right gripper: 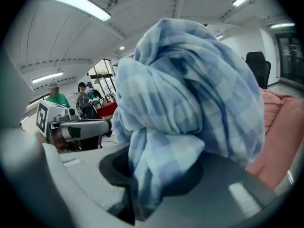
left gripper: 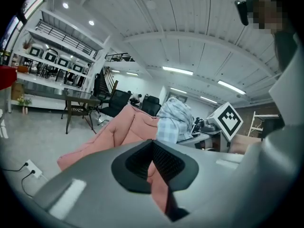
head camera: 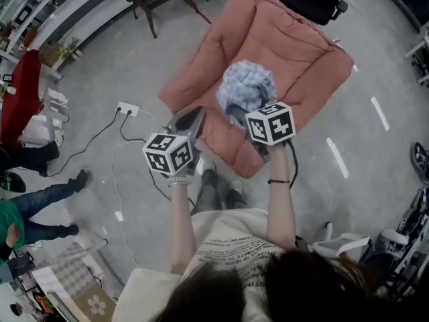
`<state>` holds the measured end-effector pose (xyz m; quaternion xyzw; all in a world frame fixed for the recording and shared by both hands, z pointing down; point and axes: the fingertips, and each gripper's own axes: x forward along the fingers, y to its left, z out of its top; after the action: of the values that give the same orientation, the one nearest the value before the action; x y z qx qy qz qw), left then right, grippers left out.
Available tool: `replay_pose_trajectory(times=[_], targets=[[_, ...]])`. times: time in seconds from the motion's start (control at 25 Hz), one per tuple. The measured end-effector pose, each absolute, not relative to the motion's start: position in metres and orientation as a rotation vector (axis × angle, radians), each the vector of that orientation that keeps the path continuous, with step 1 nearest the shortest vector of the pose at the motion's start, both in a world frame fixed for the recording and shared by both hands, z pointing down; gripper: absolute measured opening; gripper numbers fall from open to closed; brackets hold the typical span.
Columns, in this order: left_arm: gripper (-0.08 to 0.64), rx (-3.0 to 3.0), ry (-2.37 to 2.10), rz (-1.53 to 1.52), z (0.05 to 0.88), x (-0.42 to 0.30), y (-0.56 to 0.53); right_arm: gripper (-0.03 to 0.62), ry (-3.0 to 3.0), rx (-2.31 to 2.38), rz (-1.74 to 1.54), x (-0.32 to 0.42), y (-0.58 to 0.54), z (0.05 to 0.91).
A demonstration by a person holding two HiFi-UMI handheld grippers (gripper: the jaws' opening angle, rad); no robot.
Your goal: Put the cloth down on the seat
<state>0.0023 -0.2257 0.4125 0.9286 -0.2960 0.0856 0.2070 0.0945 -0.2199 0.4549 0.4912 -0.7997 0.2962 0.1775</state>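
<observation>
- Cloth (head camera: 247,86) is a blue checked bundle, bunched up in the right gripper (right gripper: 152,194). The jaws are clamped on a fold of it and the rest balloons out past them.
- From the head view it sits over the front half of the pink seat (head camera: 281,45), so the seat lies straight under and a bit beyond the bundle. From the left gripper view it looks lifted clear of the cushion, not resting on it.
- Left gripper (left gripper: 156,175) is off to the left by the seat's front corner, with just a narrow slit between its jaws and nothing in it.
- My guess is that it's the right hand's job: go down, then let go.
</observation>
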Motion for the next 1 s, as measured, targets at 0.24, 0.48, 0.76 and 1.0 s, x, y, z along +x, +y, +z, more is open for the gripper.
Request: replay_pose_trajectory(times=[0.24, 0.48, 0.76, 1.0], targets=[[-0.002, 2.565, -0.770, 0.270, 0.425, -0.009, -0.262, 0.130, -2.231, 1.400, 0.910, 0.079, -0.254, 0.469], [-0.002, 2.551, -0.674, 0.329, 0.445, -0.007, -0.302, 0.130, -2.190, 1.423, 0.972, 0.071, -0.293, 0.486], [-0.002, 2.529, -0.562, 0.395, 0.473, -0.008, -0.343, 0.130, -2.131, 1.455, 1.040, 0.064, -0.332, 0.512], [-0.002, 2.508, -0.491, 0.415, 0.493, 0.002, -0.356, 0.130, -2.085, 1.457, 1.083, 0.066, -0.344, 0.537]])
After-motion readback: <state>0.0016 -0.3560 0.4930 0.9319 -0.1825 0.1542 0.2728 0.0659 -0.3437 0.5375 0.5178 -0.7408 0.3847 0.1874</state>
